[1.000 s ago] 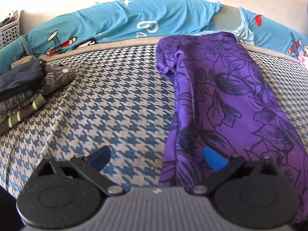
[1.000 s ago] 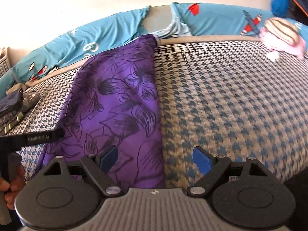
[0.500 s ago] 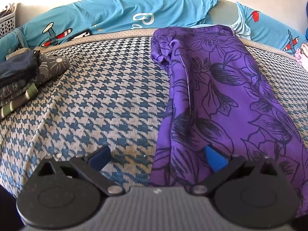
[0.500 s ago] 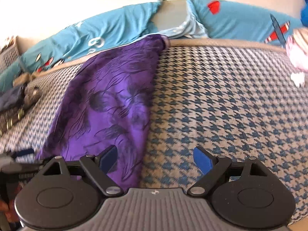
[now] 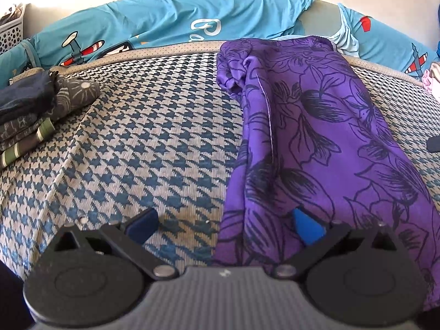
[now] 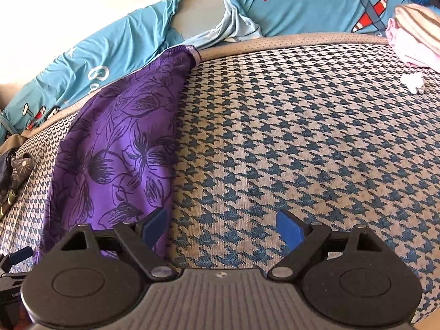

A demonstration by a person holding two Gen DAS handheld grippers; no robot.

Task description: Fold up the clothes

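Observation:
A purple garment with black flower outlines (image 5: 316, 137) lies folded into a long strip on the houndstooth mattress (image 5: 154, 143), running from the near edge to the far edge. My left gripper (image 5: 224, 227) is open over the garment's near left edge, its right pad above the cloth and its left pad above the mattress. In the right wrist view the same garment (image 6: 121, 148) lies at the left. My right gripper (image 6: 221, 229) is open at the garment's near right edge, with mostly bare mattress (image 6: 302, 137) between its pads. Neither gripper holds anything.
A stack of folded dark clothes (image 5: 30, 112) sits at the mattress's left. Blue airplane-print bedding (image 5: 165, 27) runs along the far edge against the wall. Pink and striped clothes (image 6: 412, 35) lie at the far right. A white basket (image 5: 11, 30) stands far left.
The right gripper has slid to the right, so the purple garment now sits further left in its view. The left gripper has hardly shifted. Both stay open.

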